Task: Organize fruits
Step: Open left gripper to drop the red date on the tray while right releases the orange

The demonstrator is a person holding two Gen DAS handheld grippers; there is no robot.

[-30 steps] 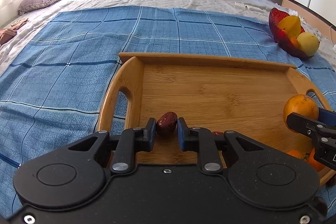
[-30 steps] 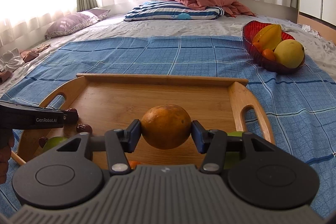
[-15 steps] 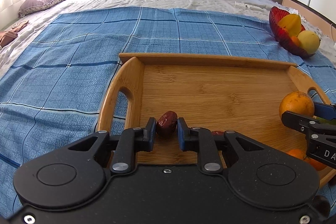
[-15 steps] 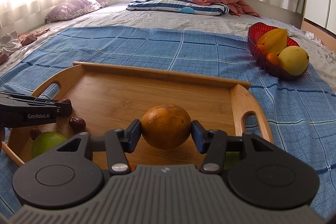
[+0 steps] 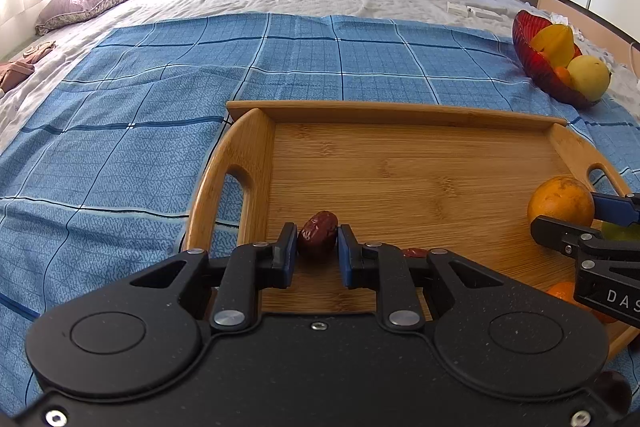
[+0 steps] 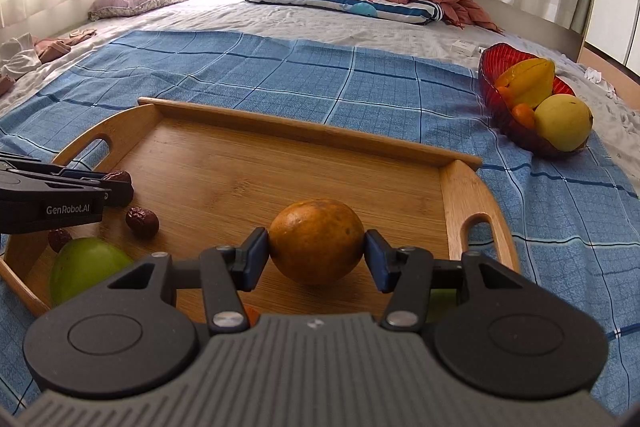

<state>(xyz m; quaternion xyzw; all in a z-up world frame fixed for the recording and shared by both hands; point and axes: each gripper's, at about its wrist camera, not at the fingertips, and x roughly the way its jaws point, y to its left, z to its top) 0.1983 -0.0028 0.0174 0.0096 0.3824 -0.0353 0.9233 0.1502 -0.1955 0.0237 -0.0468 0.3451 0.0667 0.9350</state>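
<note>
Both grippers gripping fruit over tray.
L gripper pinching a red date, R gripper clamping an orange, both w/in wooden tray; red fruit bowl sitting farther right on blue cloth.

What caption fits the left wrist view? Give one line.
Left gripper shut on a red date over the wooden tray.

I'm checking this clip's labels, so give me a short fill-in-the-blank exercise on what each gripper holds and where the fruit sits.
1. The left gripper is shut on a wrinkled red ____.
2. The right gripper is shut on an ____.
3. Both are held above a wooden ____.
4. The starfruit lies in a red ____ on the blue cloth.

Missing words: date; orange; tray; bowl.
</note>
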